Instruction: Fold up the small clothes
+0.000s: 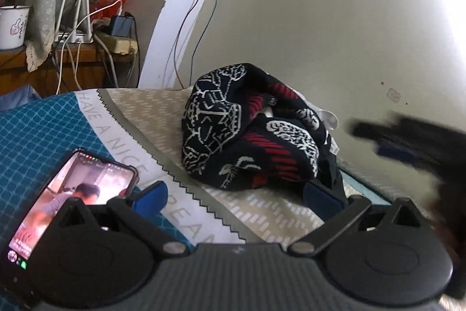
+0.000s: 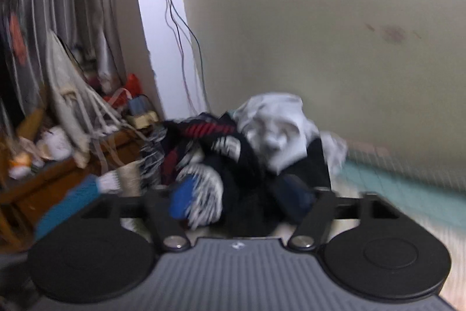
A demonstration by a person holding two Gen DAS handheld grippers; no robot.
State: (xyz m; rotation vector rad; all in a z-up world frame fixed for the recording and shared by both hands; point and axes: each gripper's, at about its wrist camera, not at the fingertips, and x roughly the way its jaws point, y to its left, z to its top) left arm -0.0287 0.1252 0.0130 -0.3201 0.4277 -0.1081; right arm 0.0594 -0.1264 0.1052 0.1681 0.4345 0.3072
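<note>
A heap of small clothes lies on the bed against the wall. On top, in the left wrist view, is a dark knit garment [image 1: 247,127] with white and red patterns. My left gripper [image 1: 236,196] is open and empty just in front of it. The other gripper [image 1: 407,142] shows as a dark blur at the right. In the right wrist view, which is blurred, the patterned garment [image 2: 209,162] and a white garment [image 2: 276,130] fill the middle. My right gripper [image 2: 241,197] is open, its blue fingertips [image 2: 183,197] at the near edge of the heap.
A phone [image 1: 72,203] with a lit screen lies on the teal and beige bedspread [image 1: 43,130] at the left. A wooden shelf [image 1: 78,60] with cables, a power strip and a mug stands beyond. Wires hang down the wall [image 1: 335,19].
</note>
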